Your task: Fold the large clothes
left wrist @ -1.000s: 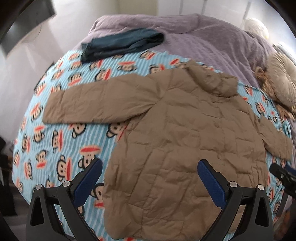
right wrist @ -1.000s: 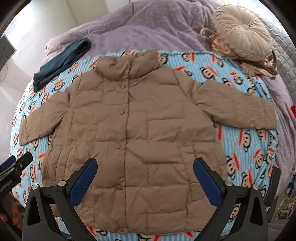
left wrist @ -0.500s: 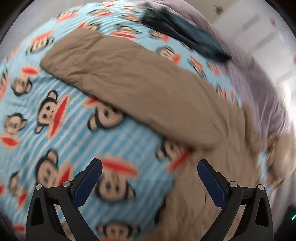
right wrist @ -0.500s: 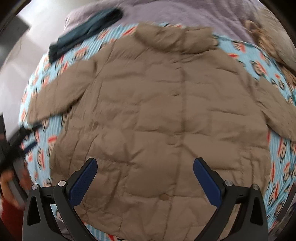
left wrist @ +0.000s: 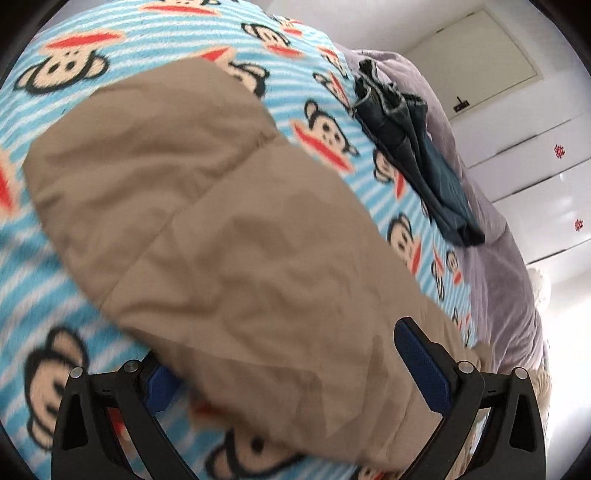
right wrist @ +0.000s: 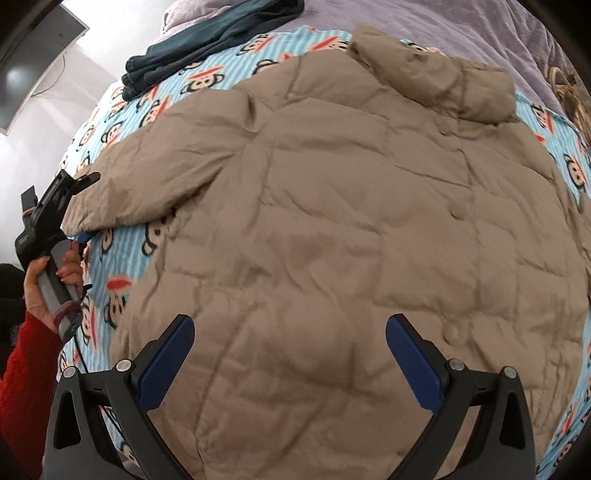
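A tan quilted jacket point(right wrist: 332, 221) lies flat and front up on a blue monkey-print blanket point(right wrist: 122, 133). Its left sleeve point(left wrist: 207, 229) fills the left wrist view. My left gripper point(left wrist: 291, 369) is open, with the sleeve cuff between its jaws; its left finger sits under the cloth edge. In the right wrist view the left gripper point(right wrist: 70, 206) is at the sleeve's end, held by a hand in a red cuff. My right gripper point(right wrist: 288, 358) is open and empty above the jacket's lower body.
Folded dark teal clothes point(right wrist: 207, 40) lie at the blanket's far edge; they also show in the left wrist view point(left wrist: 417, 147). A purple bedspread point(right wrist: 443, 26) covers the bed beyond. White cupboards point(left wrist: 517, 122) stand behind. A wall screen point(right wrist: 37, 62) is at the left.
My left gripper has swung left and down to the sleeve cuff, which now lies between its jaws. My right gripper has moved closer over the jacket's body.
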### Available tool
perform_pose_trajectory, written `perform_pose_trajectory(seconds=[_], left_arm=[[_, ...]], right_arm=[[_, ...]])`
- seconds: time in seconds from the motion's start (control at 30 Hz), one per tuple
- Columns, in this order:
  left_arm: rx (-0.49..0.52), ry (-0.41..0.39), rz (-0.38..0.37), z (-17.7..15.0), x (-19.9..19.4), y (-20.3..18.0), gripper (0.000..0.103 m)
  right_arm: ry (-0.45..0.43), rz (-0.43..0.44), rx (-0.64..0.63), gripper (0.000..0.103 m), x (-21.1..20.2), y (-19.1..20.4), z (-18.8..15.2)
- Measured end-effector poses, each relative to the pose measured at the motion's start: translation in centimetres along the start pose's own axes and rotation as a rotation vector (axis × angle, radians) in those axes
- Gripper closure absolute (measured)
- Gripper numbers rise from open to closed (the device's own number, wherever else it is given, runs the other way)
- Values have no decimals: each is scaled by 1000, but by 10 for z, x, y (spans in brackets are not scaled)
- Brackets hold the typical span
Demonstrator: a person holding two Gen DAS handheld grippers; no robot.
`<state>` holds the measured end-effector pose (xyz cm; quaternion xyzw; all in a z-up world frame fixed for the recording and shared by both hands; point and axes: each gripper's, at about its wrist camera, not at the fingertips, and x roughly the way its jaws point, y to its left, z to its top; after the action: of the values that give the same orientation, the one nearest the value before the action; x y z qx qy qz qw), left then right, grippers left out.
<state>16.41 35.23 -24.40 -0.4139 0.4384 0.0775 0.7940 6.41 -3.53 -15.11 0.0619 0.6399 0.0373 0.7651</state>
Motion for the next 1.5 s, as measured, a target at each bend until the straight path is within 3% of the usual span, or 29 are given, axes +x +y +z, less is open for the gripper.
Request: perform_pose_trajectory(seconds=[0.03,0.1,0.13,0.17,0.23,0.5,0.53,0.57,0.63,0.67,0.77,0.9,1.03,1.13,1.23,1.33,1.5], left_arm=[[1,-11,-1,5,2,0,0],[1,-44,1,10,2,-2,27],[6,-35,-4,12,4,-3,70],[4,-9,-40,16,8,-3,95],[-4,-15,-83,20,4,-6,95],[282,-112,-165,14,-67,-78,95],[314,-118,-179,11,-75,-88,95],[339,-121,-189,8,-81,-98,95],[395,-116,-210,0,-90,-119,95],[420,-112,-218,-5,-93,-129,95],[510,-82,-249,-25,-96,-165,95],[610,-2,-288,-59,-87,-208,95],[731,78,-307,-104,-70,-254,95],[829,130,-323,-145,-57,-287,95],[958,182,-306,-195,-38,-317,95],[1133,192,-213,-254,-14,-337,95],[1389,223,-5,-340,31,-336,94]], right_arm=[[-2,4,-1,0,2,3,3],[-12,11,6,0,6,7,9],[-15,18,8,0,8,9,13],[-19,25,9,0,10,12,16],[-31,39,7,0,12,15,23],[-125,138,32,3,21,23,62],[-145,159,45,16,24,24,69],[-158,183,54,40,28,26,77],[-148,238,81,68,40,29,89],[-135,284,110,74,51,29,95],[-87,388,170,77,79,34,105],[-21,394,181,77,119,46,108],[-7,467,211,77,106,29,108],[-53,423,221,77,78,-7,96],[-97,314,263,77,52,-56,76],[-127,211,336,77,31,-110,52],[-156,92,446,77,8,-170,17]])
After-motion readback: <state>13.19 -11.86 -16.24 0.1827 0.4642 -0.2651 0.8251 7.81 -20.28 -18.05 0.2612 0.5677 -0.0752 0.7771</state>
